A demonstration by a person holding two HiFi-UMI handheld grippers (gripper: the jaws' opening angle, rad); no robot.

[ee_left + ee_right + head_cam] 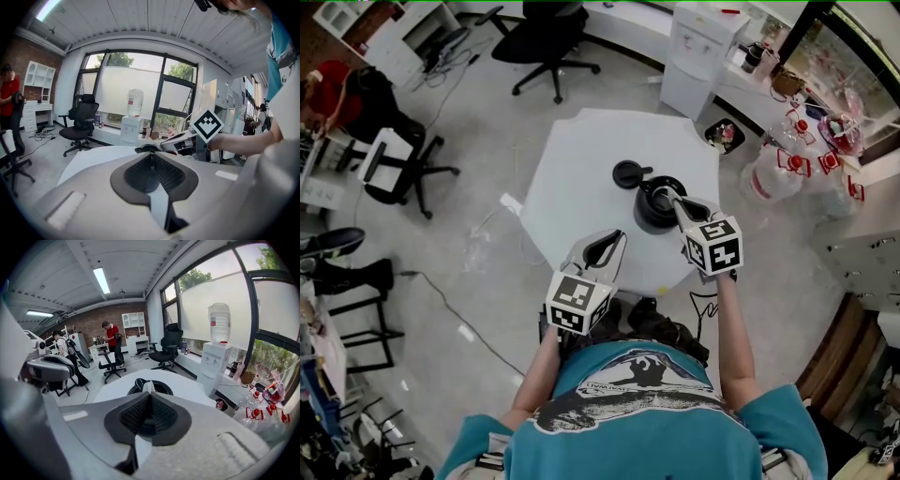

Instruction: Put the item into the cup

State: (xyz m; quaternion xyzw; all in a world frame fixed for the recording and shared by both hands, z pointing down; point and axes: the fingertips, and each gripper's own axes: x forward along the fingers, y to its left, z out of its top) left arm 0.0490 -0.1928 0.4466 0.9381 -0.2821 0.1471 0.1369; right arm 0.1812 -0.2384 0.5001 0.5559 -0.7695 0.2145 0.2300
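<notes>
**Right tongs clenched on the item at the cup's mouth**

The person is holding 2 tongs over a white table [581, 178]. The right tongs [678, 201] are clenching a small pale item [148, 386] at their very tips; it is too small to tell what it is. Those tips are pointing downward and hanging over the near rim of the black cup [656, 208], so the item is sitting just above the cup's open mouth and not inside it. In the right gripper view the cup [165, 387] is lying directly ahead of and below the tips. A black lid [628, 173] is lying flat on the table just beyond the cup and to the left of the right tongs' line, apart from both tongs.

The left tongs [616, 237] are hovering to the left of the right pair and nearer the person, over the table's near edge. Their jaws are pressing together with nothing between them.
</notes>
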